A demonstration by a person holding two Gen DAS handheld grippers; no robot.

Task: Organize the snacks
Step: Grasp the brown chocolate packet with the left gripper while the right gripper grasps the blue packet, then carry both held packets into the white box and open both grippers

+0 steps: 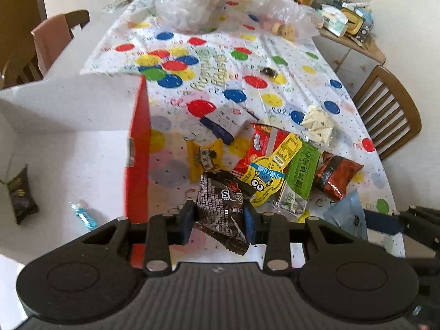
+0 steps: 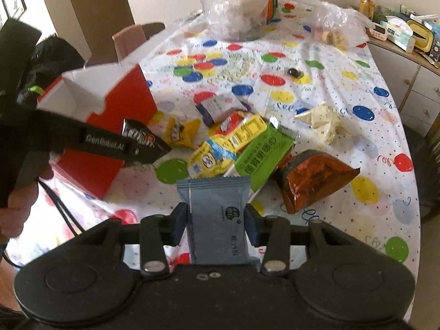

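My left gripper (image 1: 219, 217) is shut on a dark brown snack packet (image 1: 222, 206) and holds it beside the red box's wall (image 1: 139, 148); it also shows in the right wrist view (image 2: 143, 137). My right gripper (image 2: 216, 221) is shut on a grey-blue snack packet (image 2: 217, 220) above the table. A pile of snacks lies ahead: a yellow minion packet (image 2: 217, 154), a green packet (image 2: 261, 154), a red packet (image 1: 261, 143), a copper foil packet (image 2: 313, 181), a small yellow packet (image 2: 180, 133) and a white-blue packet (image 2: 213, 107). The open red box (image 2: 129, 101) has a white inside.
Inside the box lie a dark packet (image 1: 20, 195) and a blue wrapped piece (image 1: 82, 214). A crumpled cream wrapper (image 2: 321, 121), clear plastic bags (image 2: 236, 8), a small dark object (image 2: 293, 72). Chairs (image 1: 390, 112) stand at the table's sides. A cluttered sideboard (image 2: 407, 35) is at the right.
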